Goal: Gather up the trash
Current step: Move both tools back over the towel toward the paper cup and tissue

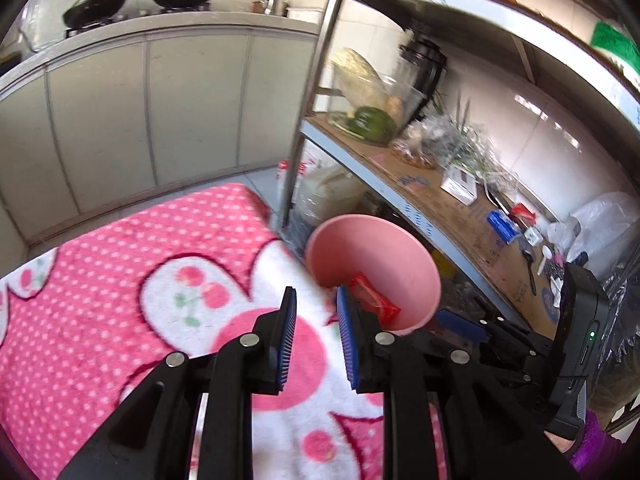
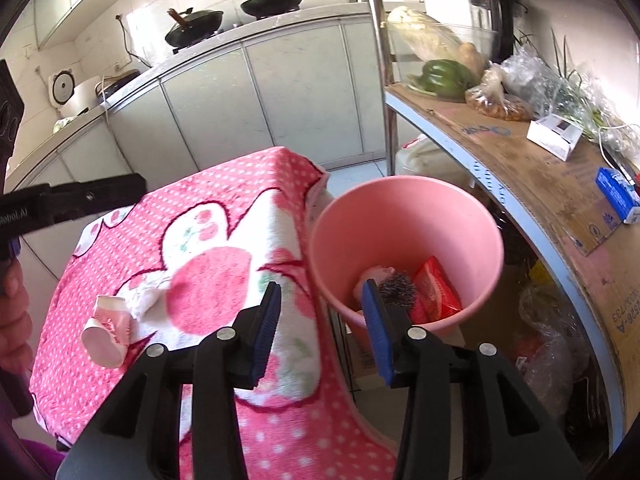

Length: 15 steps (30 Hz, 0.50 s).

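A pink bin [image 2: 404, 216] stands beside the right edge of a table covered with a pink dotted blanket [image 2: 208, 216]. Inside it lie a red wrapper [image 2: 436, 292], a dark scrubber ball [image 2: 398, 290] and a pale item. A crushed pink-white carton [image 2: 106, 330] and a crumpled white tissue [image 2: 146, 294] lie on the blanket at the left. My right gripper [image 2: 320, 330] is open and empty, above the table edge next to the bin. My left gripper [image 1: 316, 338] is open and empty over the blanket [image 1: 120, 280]; the bin [image 1: 372, 256] with the red wrapper [image 1: 372, 296] is just right of it.
A metal shelf rack [image 2: 500, 168] lined with cardboard stands right of the bin, holding vegetables, bags and small boxes. White kitchen cabinets [image 2: 240, 92] with woks on the counter run along the back. The other gripper's body [image 2: 72, 200] shows at the left.
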{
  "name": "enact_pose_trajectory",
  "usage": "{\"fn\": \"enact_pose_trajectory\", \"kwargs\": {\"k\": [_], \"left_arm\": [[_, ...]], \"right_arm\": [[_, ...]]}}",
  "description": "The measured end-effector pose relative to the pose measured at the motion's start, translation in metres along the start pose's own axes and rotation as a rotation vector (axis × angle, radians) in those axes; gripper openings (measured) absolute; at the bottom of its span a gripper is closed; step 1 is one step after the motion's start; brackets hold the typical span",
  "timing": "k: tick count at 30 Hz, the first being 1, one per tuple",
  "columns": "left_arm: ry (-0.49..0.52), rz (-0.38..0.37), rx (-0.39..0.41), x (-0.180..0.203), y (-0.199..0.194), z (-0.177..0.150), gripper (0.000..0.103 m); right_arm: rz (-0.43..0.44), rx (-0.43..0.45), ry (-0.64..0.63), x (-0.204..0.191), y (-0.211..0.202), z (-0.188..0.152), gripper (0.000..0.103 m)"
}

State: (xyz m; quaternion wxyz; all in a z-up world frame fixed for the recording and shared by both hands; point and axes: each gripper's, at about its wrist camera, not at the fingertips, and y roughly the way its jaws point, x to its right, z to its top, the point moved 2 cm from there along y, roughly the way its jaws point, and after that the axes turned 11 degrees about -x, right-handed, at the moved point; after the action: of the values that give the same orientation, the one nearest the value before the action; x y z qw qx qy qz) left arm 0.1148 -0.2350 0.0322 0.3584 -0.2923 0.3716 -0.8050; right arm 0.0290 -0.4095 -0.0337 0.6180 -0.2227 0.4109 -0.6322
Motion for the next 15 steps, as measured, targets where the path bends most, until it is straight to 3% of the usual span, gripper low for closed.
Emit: {"fn": "enact_pose_trajectory", "kwargs": {"k": [8, 15], "left_arm": [[-0.097, 0.09, 0.033, -0.063, -0.046, -0.027, 0.02], [-0.169, 0.097, 0.002, -0.092, -0.062, -0.063, 0.02]], "right_arm": [[0.034, -0.025, -0.051, -0.033, 0.003, -0.005, 0.043], [0.068, -0.062, -0.09, -0.055, 0.011, -0.012, 0.043]]}}
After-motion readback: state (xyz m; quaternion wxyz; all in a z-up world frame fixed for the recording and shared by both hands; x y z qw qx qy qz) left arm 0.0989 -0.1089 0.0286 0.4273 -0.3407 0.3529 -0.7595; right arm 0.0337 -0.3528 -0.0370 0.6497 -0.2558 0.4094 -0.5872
